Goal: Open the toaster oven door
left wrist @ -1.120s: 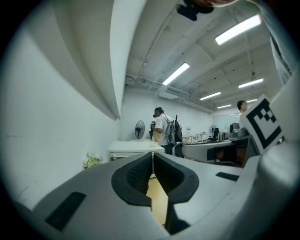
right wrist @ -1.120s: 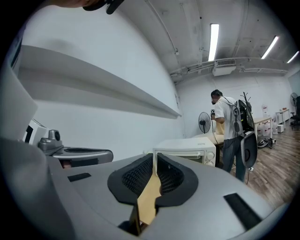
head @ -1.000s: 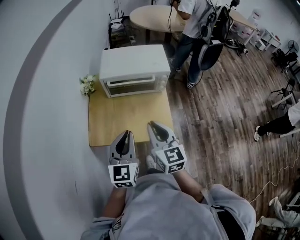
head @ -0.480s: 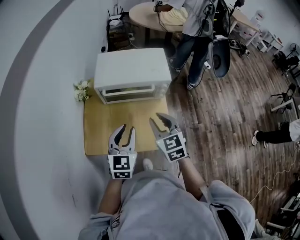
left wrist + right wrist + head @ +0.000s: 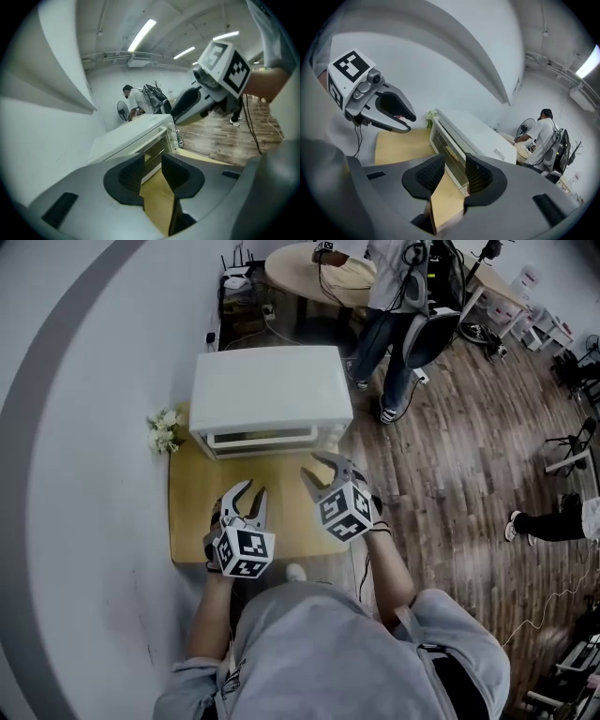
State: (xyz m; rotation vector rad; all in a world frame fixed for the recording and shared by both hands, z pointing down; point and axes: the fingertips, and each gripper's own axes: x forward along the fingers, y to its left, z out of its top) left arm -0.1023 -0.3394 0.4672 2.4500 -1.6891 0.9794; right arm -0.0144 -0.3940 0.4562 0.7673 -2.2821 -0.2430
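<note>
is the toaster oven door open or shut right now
Shut. The door of the toaster oven stands upright, flush with the front, handle along its top edge; nothing is folded down over the wooden table.

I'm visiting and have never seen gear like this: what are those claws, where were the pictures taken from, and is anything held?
There's no robot: a person holds a two-jaw claw in each hand, the left gripper and right gripper; the patterned cubes belong to them. One picture comes from a camera on the person's head; the other two come from cameras riding on each gripper, looking along its jaws. On the wooden table stands a white toaster oven, its door shut; a bunch of flowers sits beside it. Both grippers' jaws have just been opening; nothing is between them, and neither touches the oven.
</note>
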